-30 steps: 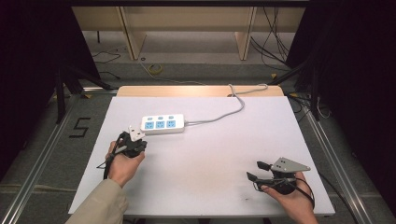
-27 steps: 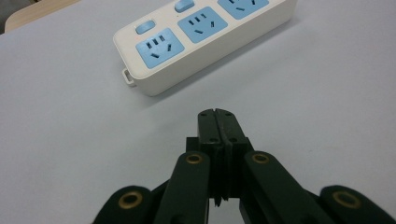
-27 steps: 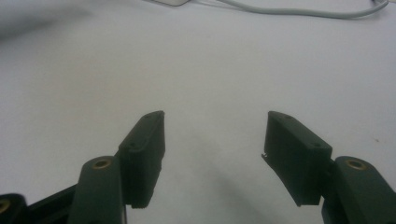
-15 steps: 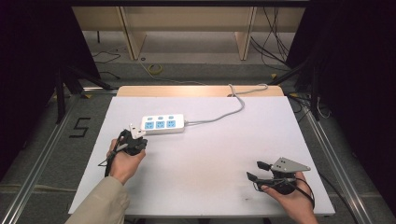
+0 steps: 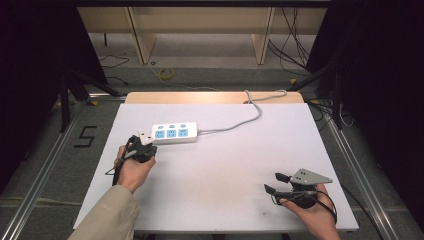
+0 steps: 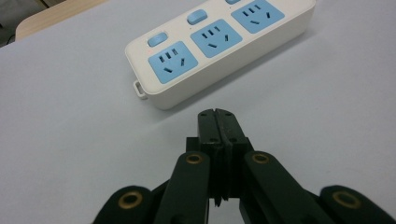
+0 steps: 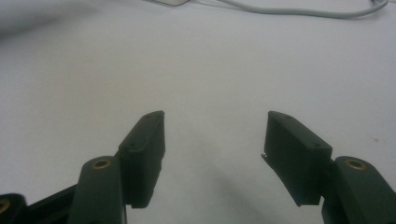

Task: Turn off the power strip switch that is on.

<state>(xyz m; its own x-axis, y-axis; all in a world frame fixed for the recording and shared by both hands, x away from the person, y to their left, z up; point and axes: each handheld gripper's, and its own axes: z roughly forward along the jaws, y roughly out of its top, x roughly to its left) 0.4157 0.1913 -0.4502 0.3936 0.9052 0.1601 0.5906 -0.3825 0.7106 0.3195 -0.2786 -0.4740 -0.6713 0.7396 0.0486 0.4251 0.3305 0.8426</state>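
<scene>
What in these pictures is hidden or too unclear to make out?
- Power strip cable: in the high view it drops behind the table's far edge, so its plug end is hidden.
- Left gripper: the high view is too small to show whether it touches the strip.
- Right gripper view: the top edge cuts off the strip.

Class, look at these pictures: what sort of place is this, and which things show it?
Probably a lab or recording workspace, not a home: a bare white table, a power strip on it, loose cables on the floor behind, and a floor marking.
</scene>
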